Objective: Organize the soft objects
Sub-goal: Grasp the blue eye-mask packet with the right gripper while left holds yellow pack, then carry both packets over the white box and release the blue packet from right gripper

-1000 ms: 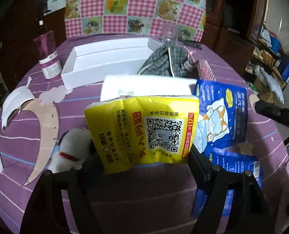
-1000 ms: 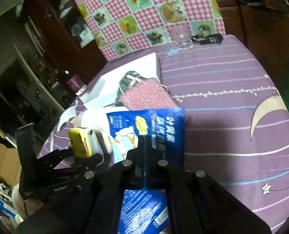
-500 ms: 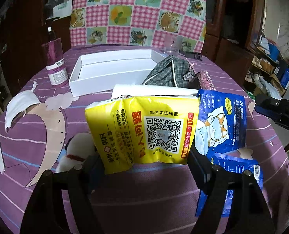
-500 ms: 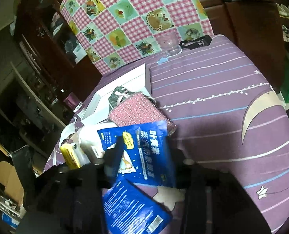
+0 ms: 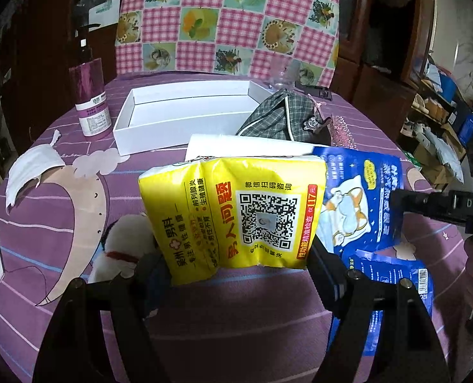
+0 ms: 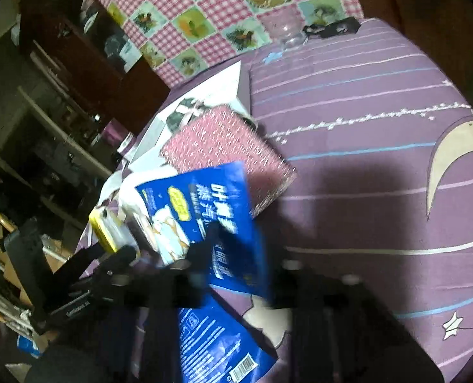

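My left gripper [image 5: 236,265] is shut on a yellow tissue pack [image 5: 233,220], held upright just above the purple tablecloth. A blue eye-mask packet [image 5: 357,204] lies to its right, with a second blue packet [image 5: 392,284] nearer me. My right gripper [image 6: 246,261] is blurred. Its jaws are closing but still stand apart, with the near edge of the blue packet [image 6: 204,217] between them. From the left wrist, one of its fingers [image 5: 428,204] lies over that packet's right edge. A white plush toy [image 5: 124,249] sits behind my left finger.
An open white box [image 5: 185,118] stands at the back, a plaid pouch [image 5: 274,118] and a pink glittery pouch [image 6: 226,146] beside it. A purple bottle [image 5: 91,95] and a face mask [image 5: 28,169] are on the left, a glass [image 6: 282,28] at the far edge.
My right gripper let go of the blue packet, opened wide, dropped forward and is narrowing again. It has come further into the left wrist view. The left gripper keeps the yellow pack still.
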